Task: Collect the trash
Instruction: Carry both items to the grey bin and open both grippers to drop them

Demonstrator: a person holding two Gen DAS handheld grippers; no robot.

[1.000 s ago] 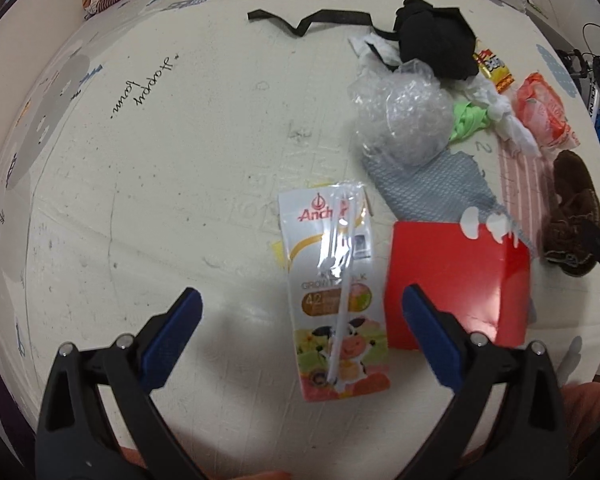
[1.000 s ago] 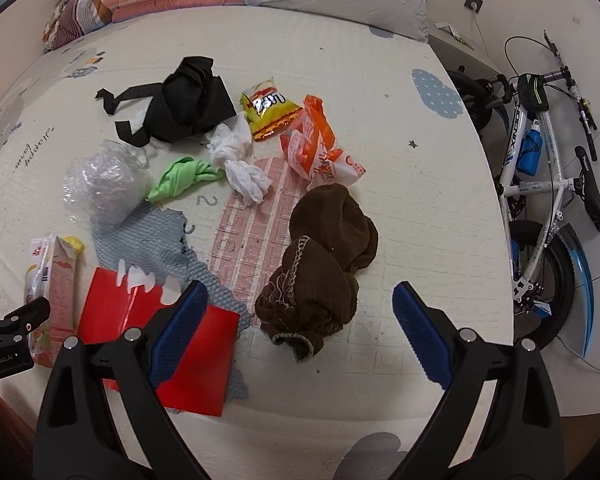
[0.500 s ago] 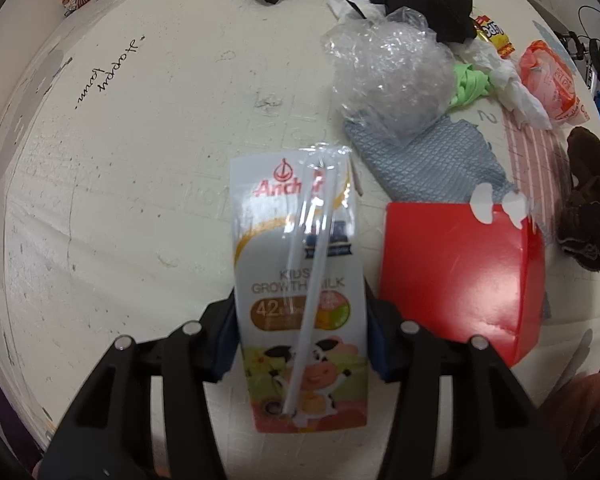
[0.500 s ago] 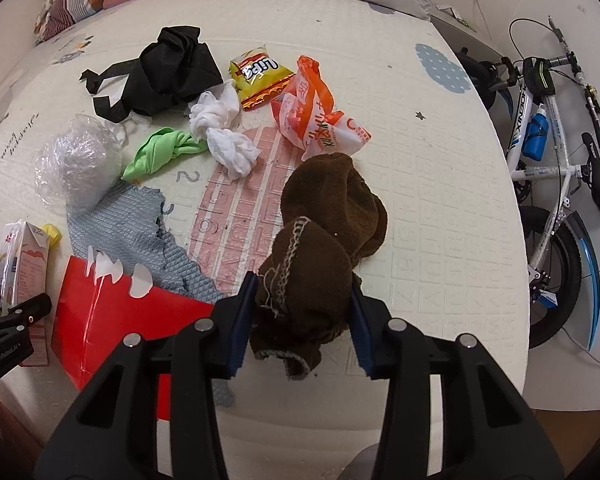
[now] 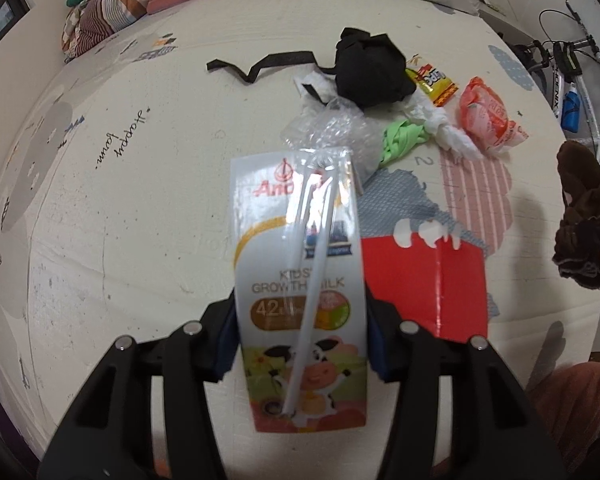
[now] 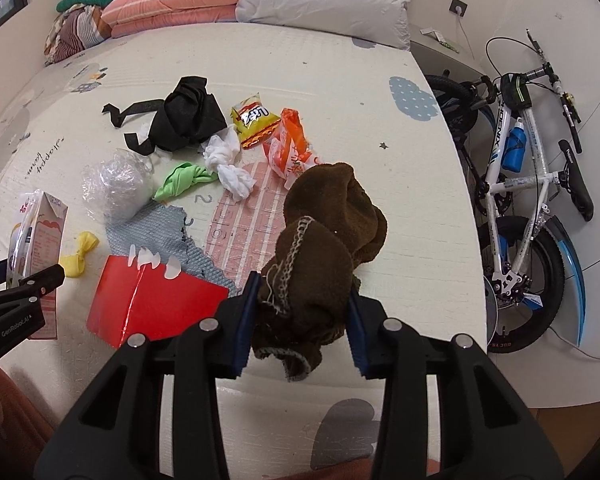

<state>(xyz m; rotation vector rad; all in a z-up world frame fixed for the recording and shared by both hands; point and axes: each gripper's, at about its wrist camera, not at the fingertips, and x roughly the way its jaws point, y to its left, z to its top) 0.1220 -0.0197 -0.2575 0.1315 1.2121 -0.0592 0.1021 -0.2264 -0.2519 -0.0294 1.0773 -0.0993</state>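
Left wrist: one milk carton [image 5: 300, 280], one straw [image 5: 310, 280].

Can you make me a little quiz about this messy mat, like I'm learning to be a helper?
1. True or false: the left gripper is empty.
2. What is the right gripper squeezing? A) the green cloth B) the brown cloth C) the red box
3. Fill the gap: on the mat, the yellow snack packet lies right beside the ______ wrapper.

Key
1. False: its fingers grip the milk carton.
2. B: the brown cloth bulges up between the fingers.
3. Orange: the orange wrapper.
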